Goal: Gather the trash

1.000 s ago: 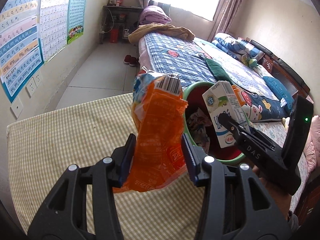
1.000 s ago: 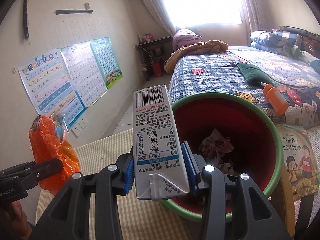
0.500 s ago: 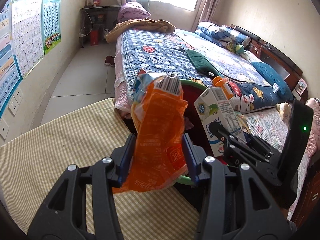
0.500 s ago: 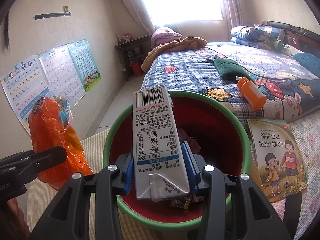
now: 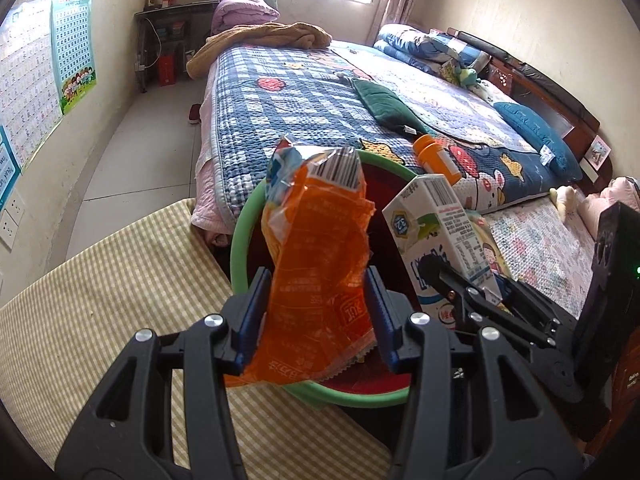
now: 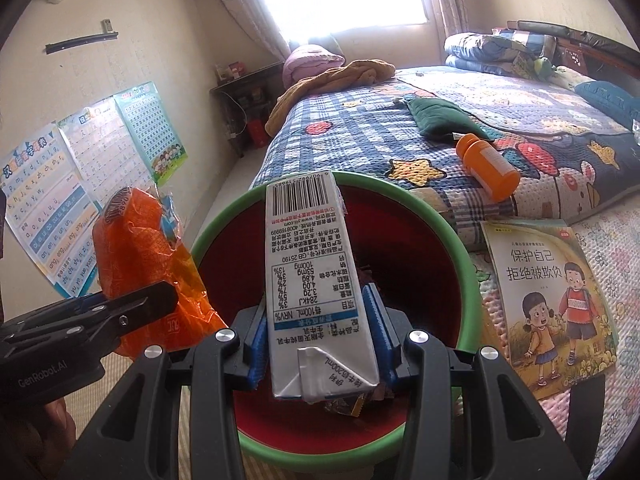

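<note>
Both grippers loaded. The left gripper [image 5: 316, 316] is clamped on a crinkled orange plastic snack wrapper [image 5: 316, 264] w/ a barcode at its top edge, held upright over the near rim of the round bin, green-rimmed and red inside [image 6: 460, 240]. The right gripper [image 6: 318, 330] is closed on a white rectangular milk carton [image 6: 316, 276], barcode end up, right above the bin's mouth — scraps of trash show at the bottom (too dim to name). From the bin: an orange plastic bottle [image 6: 488, 166] lies on the blue patchwork quilt [image 6: 360, 136] at 2 o'clock, a children's picture book [image 6: 548, 288] at 3 o'clock, the yellow checked tablecloth [image 5: 100, 280] at 8 o'clock.
</note>
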The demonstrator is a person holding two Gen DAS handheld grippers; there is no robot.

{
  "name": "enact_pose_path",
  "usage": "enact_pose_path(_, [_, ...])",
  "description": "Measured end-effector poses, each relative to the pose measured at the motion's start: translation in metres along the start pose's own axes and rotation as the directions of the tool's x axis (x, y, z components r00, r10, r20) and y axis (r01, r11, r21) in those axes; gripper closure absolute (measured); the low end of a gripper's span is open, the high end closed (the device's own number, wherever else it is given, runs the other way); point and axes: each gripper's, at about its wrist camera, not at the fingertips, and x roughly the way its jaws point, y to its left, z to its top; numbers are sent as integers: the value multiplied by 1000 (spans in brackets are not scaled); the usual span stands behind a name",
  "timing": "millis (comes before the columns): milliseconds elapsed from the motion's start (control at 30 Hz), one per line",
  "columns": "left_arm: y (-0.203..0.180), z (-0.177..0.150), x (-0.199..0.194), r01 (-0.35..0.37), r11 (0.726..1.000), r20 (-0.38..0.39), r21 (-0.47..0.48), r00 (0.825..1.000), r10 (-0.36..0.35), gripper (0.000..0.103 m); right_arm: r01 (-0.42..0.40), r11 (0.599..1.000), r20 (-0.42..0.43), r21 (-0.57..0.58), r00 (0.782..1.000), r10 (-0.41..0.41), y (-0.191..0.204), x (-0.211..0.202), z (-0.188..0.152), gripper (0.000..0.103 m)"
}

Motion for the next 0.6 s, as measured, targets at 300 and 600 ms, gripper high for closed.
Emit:
enact_pose_path(300, [-1, 1, 19, -31, 1000, -33, -8, 999, 30, 38, 29, 1000, -41, 7, 999, -28, -3, 11, 0, 57])
enact_pose_path(600, [39, -7, -22, -118, 987, 33, -108, 992, 122, 7, 67, 995, -2, -70, 998, -67, 15, 6, -2, 18])
